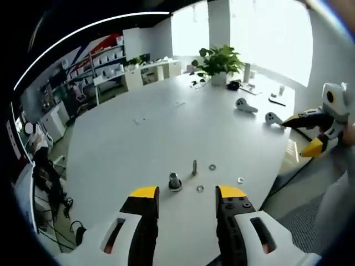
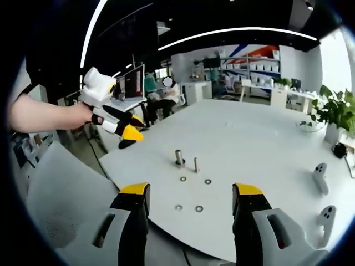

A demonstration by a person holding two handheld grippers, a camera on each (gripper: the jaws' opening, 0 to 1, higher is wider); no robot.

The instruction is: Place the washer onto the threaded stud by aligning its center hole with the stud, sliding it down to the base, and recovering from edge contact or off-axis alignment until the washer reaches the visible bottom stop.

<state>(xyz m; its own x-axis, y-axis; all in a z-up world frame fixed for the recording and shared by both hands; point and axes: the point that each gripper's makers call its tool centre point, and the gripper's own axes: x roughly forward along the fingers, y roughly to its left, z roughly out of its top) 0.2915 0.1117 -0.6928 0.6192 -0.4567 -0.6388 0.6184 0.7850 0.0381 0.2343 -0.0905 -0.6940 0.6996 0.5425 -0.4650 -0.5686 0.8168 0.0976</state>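
Both grippers, left (image 1: 187, 194) and right (image 2: 191, 189), gape wide, empty; threaded stud (image 1: 194, 167) at 12 o'clock, washers (image 1: 200, 188) loose around.

Your two views look from opposite edges of the white table (image 1: 166, 116), each well back and perhaps slightly above, sharing the threaded stud (image 2: 195, 164) between them.

No readable text, labels, brands, numbers or signs anywhere
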